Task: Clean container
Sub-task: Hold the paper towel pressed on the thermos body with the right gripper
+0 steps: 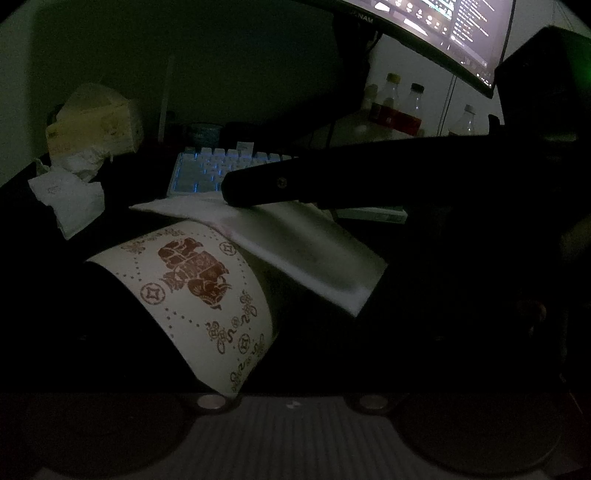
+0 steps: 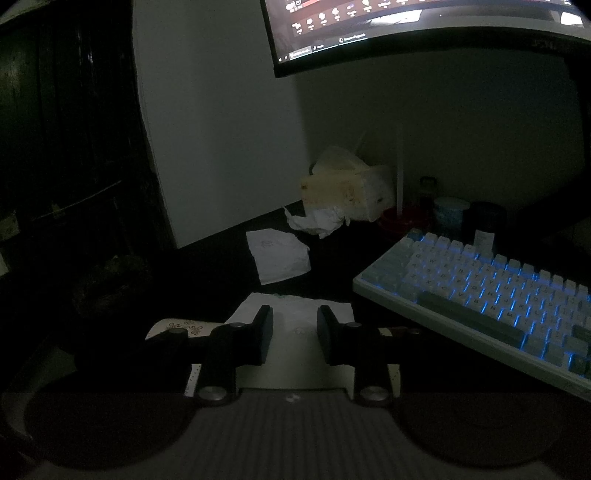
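A white paper container (image 1: 192, 291) with a brown printed pattern fills the low centre of the left wrist view, close to the camera. My left gripper is too dark to make out; whether it grips the container is unclear. A folded white tissue (image 1: 295, 243) lies over the container's upper side. My right gripper comes in from the right there as a dark finger (image 1: 266, 188) pressing on the tissue. In the right wrist view my right gripper (image 2: 294, 332) has its jaws apart over the tissue (image 2: 295, 317), and the container's edge (image 2: 184, 328) shows at its left.
A backlit keyboard (image 2: 480, 291) sits to the right. A tissue box (image 2: 343, 192), crumpled tissues (image 2: 317, 221) and a flat tissue (image 2: 279, 258) lie at the back left. A monitor (image 2: 406, 29) hangs above. Bottles (image 1: 399, 107) stand behind. The desk is dark.
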